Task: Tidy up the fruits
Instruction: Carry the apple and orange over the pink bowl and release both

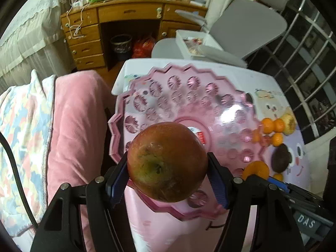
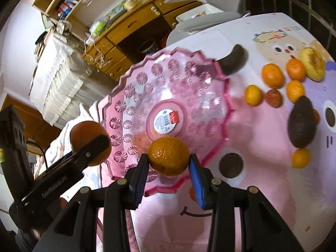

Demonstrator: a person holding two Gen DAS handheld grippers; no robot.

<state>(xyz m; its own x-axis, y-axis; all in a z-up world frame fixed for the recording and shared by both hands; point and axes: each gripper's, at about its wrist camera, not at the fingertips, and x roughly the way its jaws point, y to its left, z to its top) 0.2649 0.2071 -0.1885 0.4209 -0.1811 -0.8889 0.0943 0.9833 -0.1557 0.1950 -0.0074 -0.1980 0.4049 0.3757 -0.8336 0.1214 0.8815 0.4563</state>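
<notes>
Apple point(image 1: 167, 161), red-brown, sits clamped between the blue pads of the left gripper point(image 1: 168, 177), held across its widest part with the stalk end facing the camera. It looks firm, smooth and fairly heavy, so a grip at the widest girth seems the safest against slipping. Ahead of and below those jaws lies the pink scalloped plastic bowl point(image 1: 189, 96), holding no fruit, its label showing at the centre.

The right gripper point(image 2: 169, 163) grips a mandarin point(image 2: 169, 156) by its sides; the peel looks soft and pebbled, so I judge it needs only light pressure. Beyond these jaws is the same bowl, and to their right, on the cartoon-printed tablecloth point(image 2: 241, 199), lie more mandarins point(image 2: 272, 75), a dark avocado point(image 2: 301, 124) and a yellowish fruit point(image 2: 311, 64).
</notes>
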